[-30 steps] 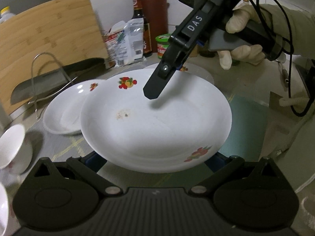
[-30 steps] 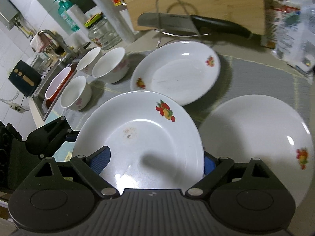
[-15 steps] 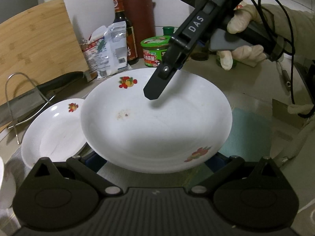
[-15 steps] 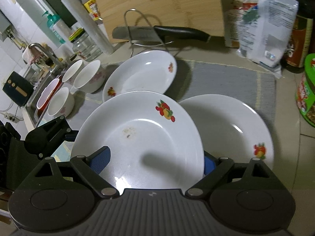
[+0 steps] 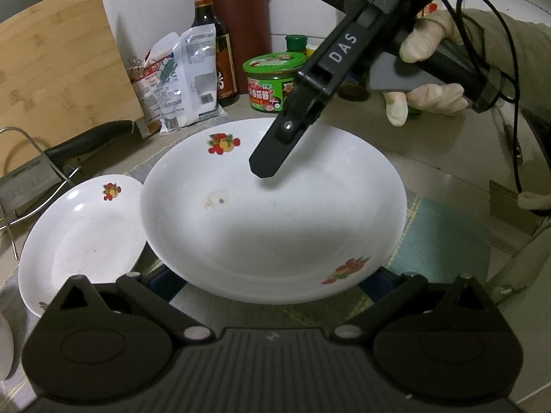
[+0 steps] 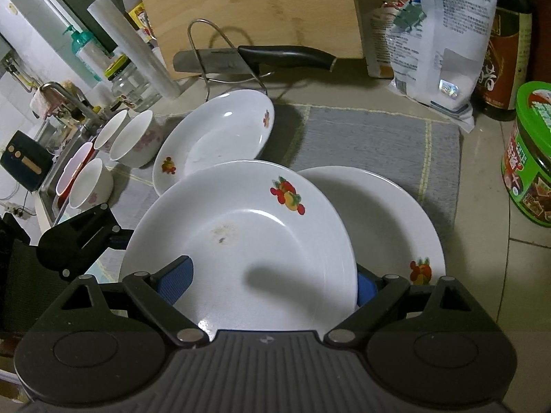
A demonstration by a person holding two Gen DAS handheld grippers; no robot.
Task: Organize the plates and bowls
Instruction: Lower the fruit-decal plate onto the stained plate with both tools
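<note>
Beneath held plate (image 6: 241,241), fingers (image 6: 175,280) half hidden

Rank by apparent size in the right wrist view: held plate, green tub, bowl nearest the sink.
1. Held plate, largest, though nearest the camera.
2. Green tub, cut off by the frame edge, so unsure.
3. Bowl nearest the sink, smallest.

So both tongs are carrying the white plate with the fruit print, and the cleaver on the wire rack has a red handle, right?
Not quite: the cleaver on the wire rack has a black handle, as the right wrist view shows. Both tongs do carry the white fruit-print plate.
</note>
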